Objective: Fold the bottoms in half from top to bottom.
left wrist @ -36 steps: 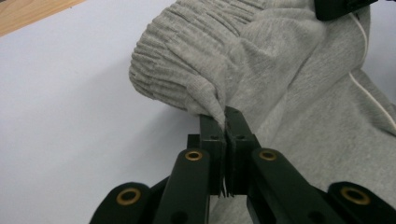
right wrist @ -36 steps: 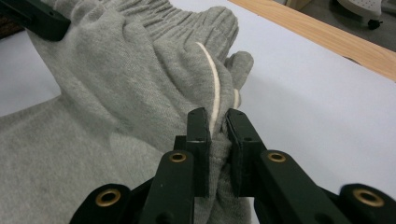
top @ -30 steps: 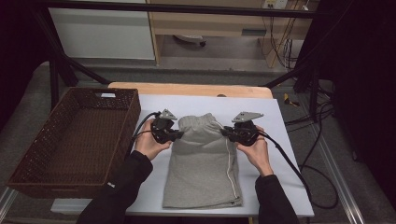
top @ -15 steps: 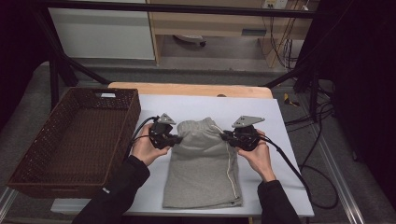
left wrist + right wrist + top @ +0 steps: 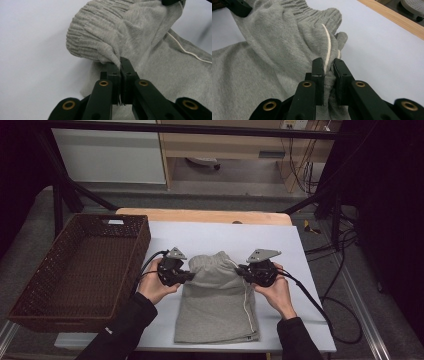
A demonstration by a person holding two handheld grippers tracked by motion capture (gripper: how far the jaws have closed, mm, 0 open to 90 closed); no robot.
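A grey garment [image 5: 218,305], soft knit with a ribbed, gathered waistband and a white cord or piping running down its right side, lies near the front-middle of a table covered by a pale sheet [image 5: 220,237]. Its lower part lies flat toward the near edge, while the waistband end at the far side is lifted and bunched between the two tools.

The left gripper [image 5: 189,276], held in the person's left hand [image 5: 155,285], has its jaws pressed together on a pinch of cloth at the left side of the waistband; in the left gripper view [image 5: 120,65] the fabric is squeezed thin between the black pads. The right gripper [image 5: 243,270], in the right hand [image 5: 275,292], is likewise clamped on the right side of the waistband, and the right gripper view [image 5: 328,66] shows grey cloth and the white cord [image 5: 327,53] caught between its nearly closed jaws. Black cables trail from both tools.

A dark brown woven basket [image 5: 35,290] stands at the left of the table, just beside the left hand and a little apart from the garment. A bare wooden edge [image 5: 200,215] of the tabletop shows beyond the pale sheet on the far side.

Beyond the table the room is dim: a grey floor, a white cabinet [image 5: 110,155] at far left, a wooden shelf unit [image 5: 225,142] beside it, dark frame bars, and loose cables [image 5: 345,245] on the floor at the right.
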